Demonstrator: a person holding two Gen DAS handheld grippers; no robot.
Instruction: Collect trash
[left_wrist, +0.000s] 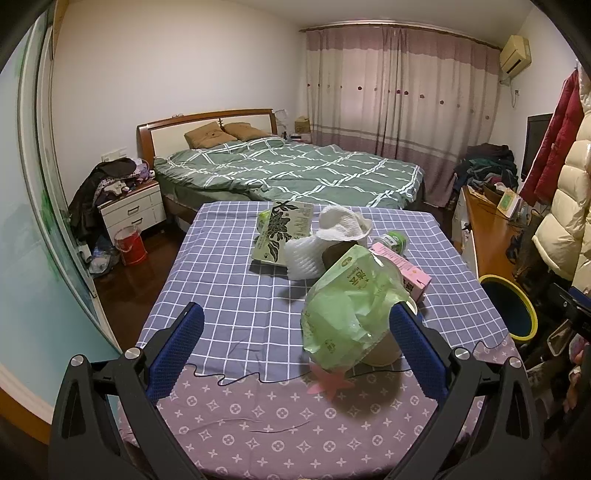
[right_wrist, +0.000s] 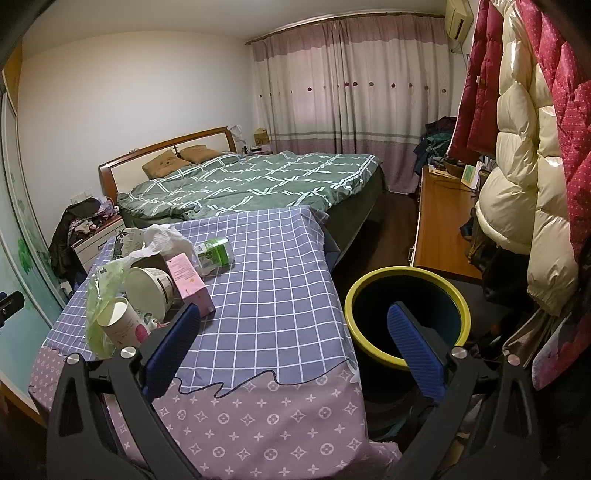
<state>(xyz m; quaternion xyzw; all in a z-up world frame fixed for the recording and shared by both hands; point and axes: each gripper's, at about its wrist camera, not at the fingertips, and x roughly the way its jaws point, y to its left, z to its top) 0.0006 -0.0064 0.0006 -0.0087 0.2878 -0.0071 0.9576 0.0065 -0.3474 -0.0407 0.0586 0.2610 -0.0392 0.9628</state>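
left tool (left_wrist: 295, 325): spread, empty, just before green bag (left_wrist: 347, 314)
right tool (right_wrist: 293, 325): spread, empty
trash: one heap on surface (right_wrist: 266, 280); cups: 2
bin (right_wrist: 406, 317): 1, beside surface

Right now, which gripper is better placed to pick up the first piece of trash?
Left. The left gripper is open and faces the green plastic bag and the pile behind it. The right gripper, also open, points between the table edge and the yellow-rimmed bin, with the trash off to its left.
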